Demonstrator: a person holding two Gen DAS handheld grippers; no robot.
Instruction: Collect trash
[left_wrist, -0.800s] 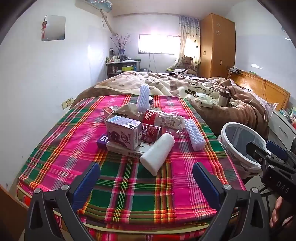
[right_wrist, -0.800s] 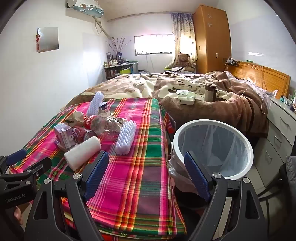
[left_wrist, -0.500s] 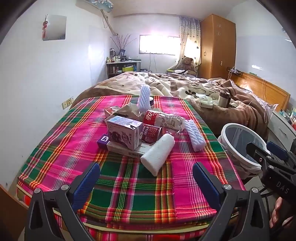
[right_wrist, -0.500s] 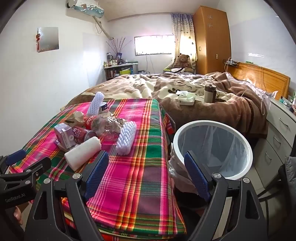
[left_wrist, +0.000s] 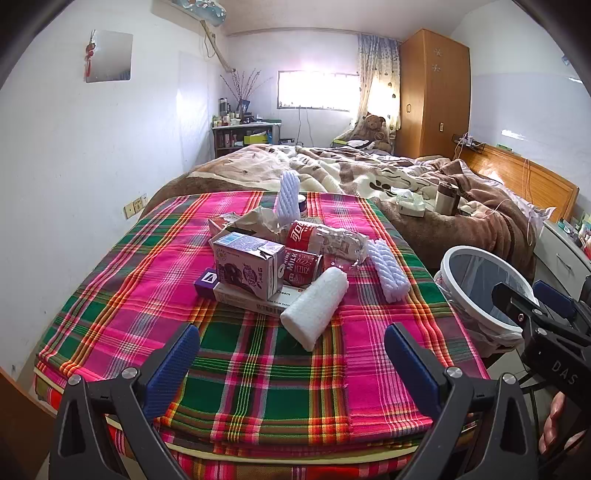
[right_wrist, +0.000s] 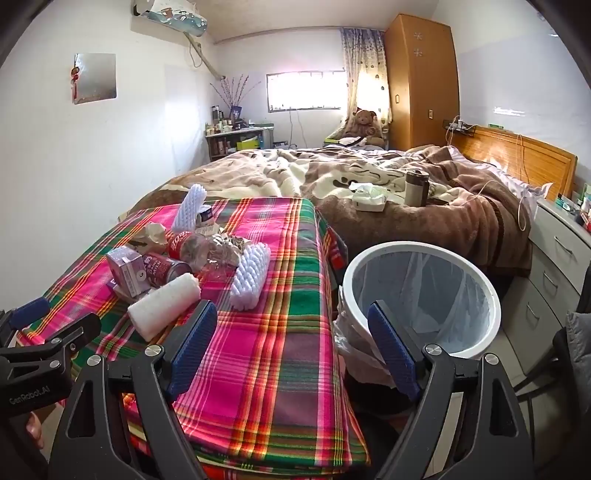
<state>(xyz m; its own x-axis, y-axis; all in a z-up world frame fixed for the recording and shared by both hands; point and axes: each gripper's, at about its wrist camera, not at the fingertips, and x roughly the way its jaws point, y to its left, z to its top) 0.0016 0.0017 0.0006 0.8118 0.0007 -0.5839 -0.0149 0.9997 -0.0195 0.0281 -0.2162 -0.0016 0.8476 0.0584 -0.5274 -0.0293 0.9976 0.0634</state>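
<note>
A heap of trash lies mid-table on the plaid cloth (left_wrist: 258, 369): a white foam roll (left_wrist: 316, 308), a purple milk carton (left_wrist: 249, 266), a red can (left_wrist: 301, 266), a crushed plastic bottle (left_wrist: 325, 238) and white foam netting (left_wrist: 388, 271). My left gripper (left_wrist: 291, 363) hovers open at the table's near edge, short of the foam roll (right_wrist: 164, 308), nothing between its fingers. My right gripper (right_wrist: 291, 350) stands open too, over the table's right edge, beside the white bin (right_wrist: 421, 295) lined with a clear bag.
A second foam netting piece (left_wrist: 288, 195) stands upright behind the heap. Beyond the table is a bed with a brown blanket (right_wrist: 406, 206), a tissue pack (right_wrist: 369, 197) and a flask (right_wrist: 415, 188). White drawers (right_wrist: 554, 258) stand right of the bin (left_wrist: 476, 284).
</note>
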